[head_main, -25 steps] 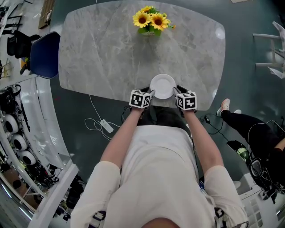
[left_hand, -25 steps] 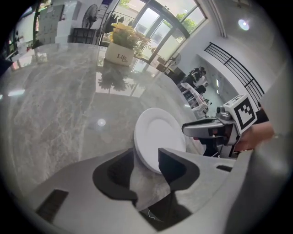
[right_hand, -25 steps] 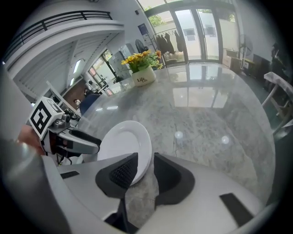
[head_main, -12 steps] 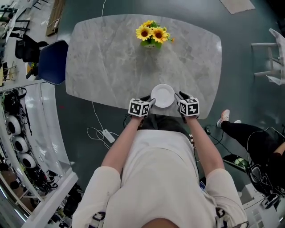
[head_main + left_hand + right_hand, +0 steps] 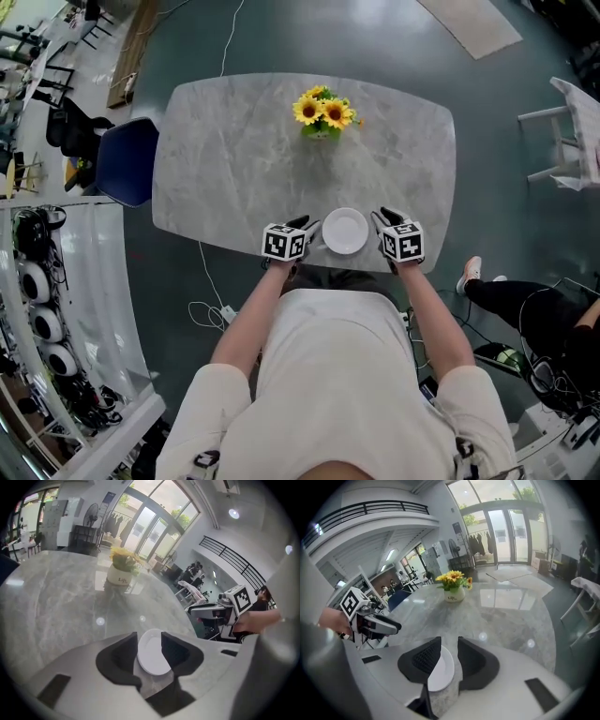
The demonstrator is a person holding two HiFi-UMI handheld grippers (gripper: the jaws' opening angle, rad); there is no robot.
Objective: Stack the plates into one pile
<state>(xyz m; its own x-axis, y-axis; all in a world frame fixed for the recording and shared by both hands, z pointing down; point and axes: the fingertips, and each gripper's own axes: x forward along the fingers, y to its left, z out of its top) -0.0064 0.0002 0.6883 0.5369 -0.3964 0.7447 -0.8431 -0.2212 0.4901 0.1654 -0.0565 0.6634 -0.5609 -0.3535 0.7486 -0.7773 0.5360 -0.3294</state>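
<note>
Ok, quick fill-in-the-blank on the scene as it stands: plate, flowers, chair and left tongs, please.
1. The white round plate lies near the close edge of the grey marble ____.
2. The flowers in the white vase are ____ in colour.
3. The chair at the head view's left is ____ in colour.
4. The left tongs grip nothing; their jaws stand ____.
Missing words: table; yellow; blue; open.

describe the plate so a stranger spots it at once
On the grey marble table, sunflowers stand near the far side. The plate sits at the near edge, between the left hand-held gripper and the right hand-held gripper, the only round white thing there.
</note>
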